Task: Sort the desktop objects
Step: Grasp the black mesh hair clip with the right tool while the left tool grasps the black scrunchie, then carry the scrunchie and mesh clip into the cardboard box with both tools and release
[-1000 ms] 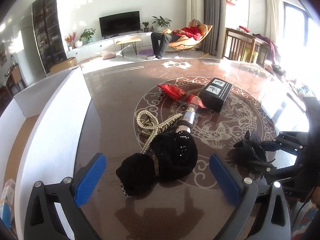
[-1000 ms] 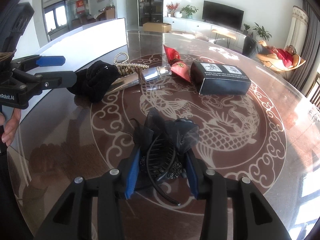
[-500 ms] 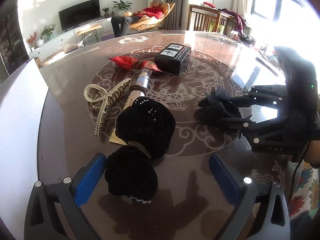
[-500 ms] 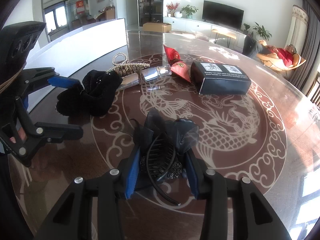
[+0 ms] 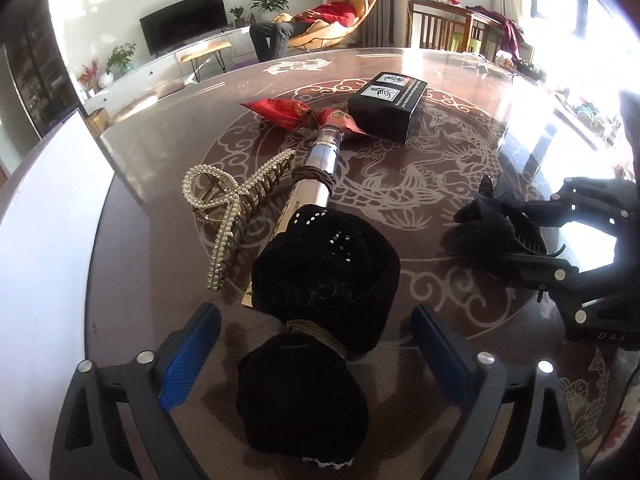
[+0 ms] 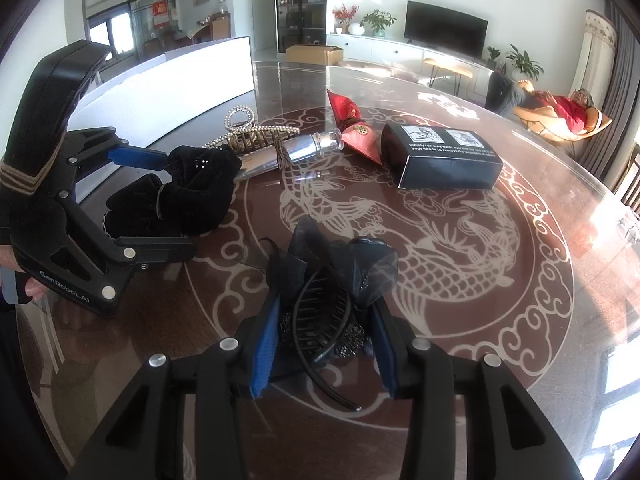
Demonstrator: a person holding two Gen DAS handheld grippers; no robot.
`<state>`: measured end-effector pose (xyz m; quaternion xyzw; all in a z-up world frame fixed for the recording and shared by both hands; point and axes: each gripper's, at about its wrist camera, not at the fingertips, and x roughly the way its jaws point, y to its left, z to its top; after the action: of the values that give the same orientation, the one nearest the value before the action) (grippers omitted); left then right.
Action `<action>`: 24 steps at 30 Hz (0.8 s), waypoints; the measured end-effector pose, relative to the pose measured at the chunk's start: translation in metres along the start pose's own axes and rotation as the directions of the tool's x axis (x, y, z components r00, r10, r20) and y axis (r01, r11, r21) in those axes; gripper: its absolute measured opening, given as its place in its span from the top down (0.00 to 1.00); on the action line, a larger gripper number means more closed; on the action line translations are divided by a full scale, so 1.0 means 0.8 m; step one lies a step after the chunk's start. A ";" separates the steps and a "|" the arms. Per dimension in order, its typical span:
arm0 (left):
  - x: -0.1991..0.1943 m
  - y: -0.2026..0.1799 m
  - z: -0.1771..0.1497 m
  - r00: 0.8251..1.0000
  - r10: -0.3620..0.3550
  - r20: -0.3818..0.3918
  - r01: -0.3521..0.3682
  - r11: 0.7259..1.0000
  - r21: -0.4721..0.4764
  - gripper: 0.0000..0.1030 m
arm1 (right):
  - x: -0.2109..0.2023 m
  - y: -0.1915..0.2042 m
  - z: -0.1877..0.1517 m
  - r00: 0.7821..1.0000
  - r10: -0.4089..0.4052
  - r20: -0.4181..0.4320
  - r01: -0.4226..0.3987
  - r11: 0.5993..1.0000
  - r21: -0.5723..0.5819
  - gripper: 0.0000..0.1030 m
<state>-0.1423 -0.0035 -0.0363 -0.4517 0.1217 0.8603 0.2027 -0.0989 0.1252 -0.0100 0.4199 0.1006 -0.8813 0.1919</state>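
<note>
**Two grippers, two black hair pieces on the dragon table**

My right gripper [image 6: 324, 344] is clenched on the black bow hair claw [image 6: 326, 280]; its blue pads press the claw's sides low over the table [image 6: 460, 280]. My left gripper [image 5: 312, 348] stands released, fingers spread wide, with the black velvet scrunchie [image 5: 320, 304] lying between them on the glass, untouched by either pad as far as I can tell.

From the left wrist view, the rhinestone hair claw [image 5: 232, 212] lies at 11 o'clock of the scrunchie, just beside it. A silver tube [image 5: 320, 168] runs from under the scrunchie toward 12 o'clock, a brown hair tie [image 5: 314, 178] wrapped around it. Past its cap sits a red pouch [image 5: 288, 114], and at 1 o'clock a black box [image 5: 388, 108] touches the pouch's corner. My right gripper with its bow claw is at 3 o'clock. A white panel [image 5: 44, 216] borders the table at 9 o'clock.
</note>
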 end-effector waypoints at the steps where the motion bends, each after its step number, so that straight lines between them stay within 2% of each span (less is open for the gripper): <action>1: -0.002 0.001 0.000 1.000 -0.002 0.013 0.002 1.000 -0.030 0.48 | 0.000 0.000 0.000 1.000 0.000 0.000 0.000 1.000 0.000 0.59; 2: -0.003 0.000 -0.003 1.000 0.010 0.012 -0.009 0.999 -0.045 0.62 | 0.000 0.000 0.000 1.000 0.000 0.000 0.000 1.000 0.000 0.59; 3: -0.007 -0.001 -0.007 1.000 0.023 0.016 -0.022 0.998 -0.060 0.63 | 0.000 0.000 0.000 1.000 0.000 0.000 0.000 1.000 0.000 0.59; 7: -0.033 -0.002 -0.043 0.997 0.071 -0.008 -0.071 0.984 -0.166 0.63 | 0.000 0.002 0.000 1.000 0.001 0.003 -0.001 1.000 -0.015 0.58; 12: -0.075 0.021 -0.104 0.987 0.157 -0.037 -0.159 0.922 -0.353 0.64 | 0.001 0.022 -0.001 0.998 0.059 0.000 -0.059 0.997 -0.039 0.58; 15: -0.081 0.037 -0.112 0.984 0.173 -0.050 -0.178 0.887 -0.426 0.62 | 0.002 0.045 -0.002 0.998 0.064 0.000 -0.064 0.996 -0.055 0.57; 16: -0.079 0.039 -0.113 0.981 0.184 -0.057 -0.190 0.879 -0.438 0.62 | 0.002 0.051 -0.002 0.998 0.064 -0.001 -0.064 0.996 -0.055 0.54; 17: -0.079 0.040 -0.113 0.980 0.193 -0.049 -0.194 0.875 -0.444 0.59 | 0.003 0.056 -0.001 0.998 0.065 -0.004 -0.065 0.996 -0.054 0.42; 18: -0.077 0.039 -0.113 0.979 0.200 -0.048 -0.201 0.874 -0.443 0.57 | 0.005 0.061 -0.001 0.997 0.073 -0.009 -0.073 0.995 -0.061 0.37; 19: -0.075 0.037 -0.112 0.976 0.211 -0.053 -0.213 0.875 -0.434 0.49 | 0.006 0.066 -0.001 0.997 0.077 -0.016 -0.078 0.994 -0.073 0.29; 20: -0.072 0.033 -0.112 0.971 0.231 -0.069 -0.238 0.876 -0.419 0.28 | 0.006 0.069 -0.002 0.997 0.069 -0.019 -0.071 0.994 -0.084 0.24; 21: -0.066 0.032 -0.111 0.962 0.252 -0.102 -0.272 0.874 -0.402 0.16 | 0.007 0.068 -0.002 0.998 0.067 -0.021 -0.069 0.995 -0.078 0.22; 22: -0.065 0.031 -0.112 0.956 0.276 -0.102 -0.293 0.867 -0.403 0.06 | 0.008 0.064 -0.003 0.997 0.076 -0.028 -0.077 0.995 -0.062 0.20; 24: -0.063 0.036 -0.114 0.961 0.256 -0.106 -0.277 0.863 -0.423 0.05 | 0.006 0.057 -0.003 0.996 0.091 -0.019 -0.091 0.995 -0.031 0.20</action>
<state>-0.0630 -0.0772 -0.0451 -0.4840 -0.0068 0.8746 -0.0267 -0.0806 0.0837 -0.0163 0.4286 0.0968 -0.8663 0.2376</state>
